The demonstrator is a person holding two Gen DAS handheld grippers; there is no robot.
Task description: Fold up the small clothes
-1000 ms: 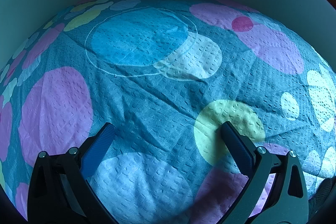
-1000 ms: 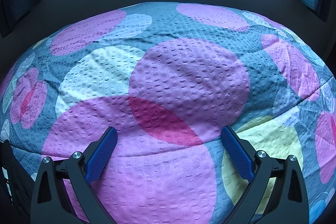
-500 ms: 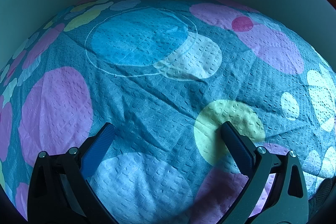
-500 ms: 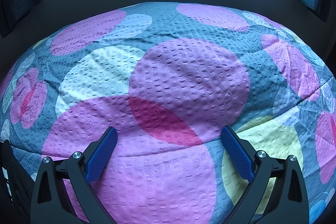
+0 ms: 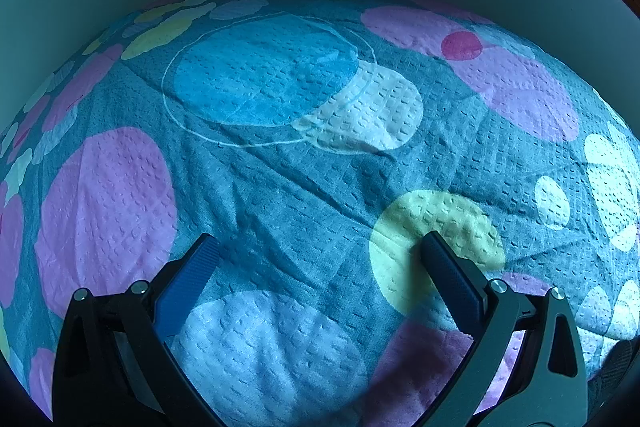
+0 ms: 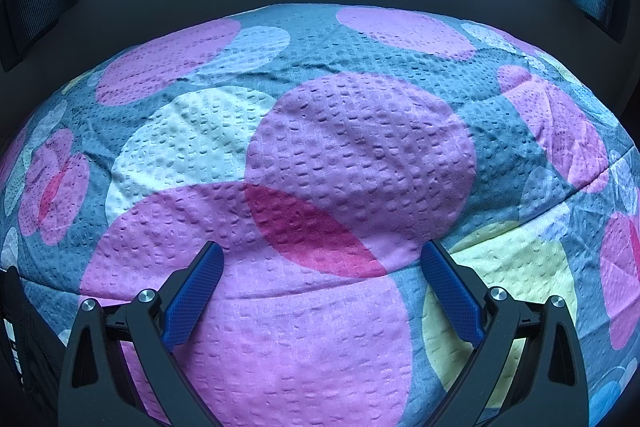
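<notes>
Both tools stand spread and hold nothing: the left gripper (image 5: 318, 247) and the right gripper (image 6: 320, 255) hover over a teal bedspread (image 5: 304, 187) printed with big coloured circles. No small garment shows ahead of either.

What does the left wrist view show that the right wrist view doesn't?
Left wrist only: a big blue circle ringed by a thin white line, a yellow circle under the left claw, and a pale wall. Right wrist only: overlapping purple circles with a red overlap, and the bed's edge. Both: the spotted bedspread, an open claw holding nothing, no clothes.
</notes>
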